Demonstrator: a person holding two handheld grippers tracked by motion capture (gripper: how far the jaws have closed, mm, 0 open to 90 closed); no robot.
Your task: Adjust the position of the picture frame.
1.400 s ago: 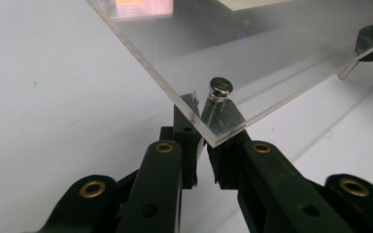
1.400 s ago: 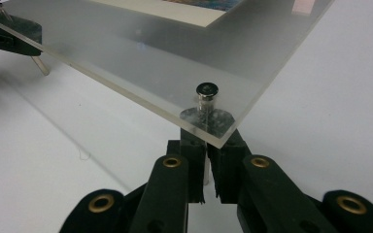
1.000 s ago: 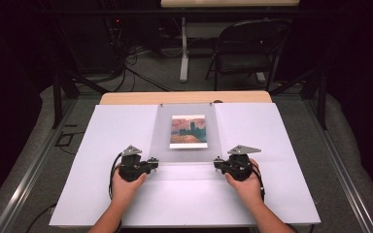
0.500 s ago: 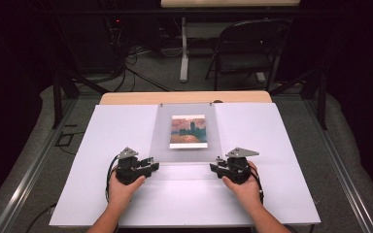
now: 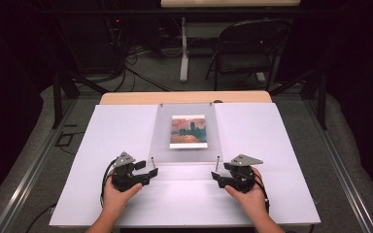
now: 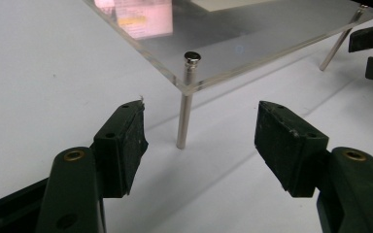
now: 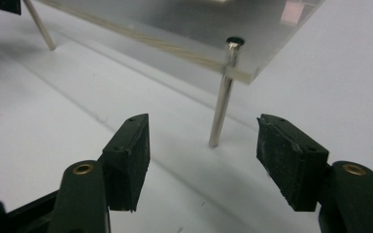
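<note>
Left gripper (image 6: 199, 138) jaws agape before metal leg (image 6: 184, 104); high view: picture (image 5: 188, 131).

A clear panel (image 5: 184, 136) stands on thin metal legs in the middle of the table (image 5: 272, 145), toward its far edge, with a picture card (image 5: 188, 131) lying at its centre. My left gripper (image 5: 148, 174) sits just before the panel's near left corner, and my right gripper (image 5: 217, 176) just before its near right corner, the two well apart. Ahead of my left jaws stands the near left leg (image 6: 184, 104), between them but not touched. The near right leg (image 7: 222, 94) stands likewise ahead of my right jaws. Behind the table, a chair (image 5: 247, 53) stands on the floor.
</note>
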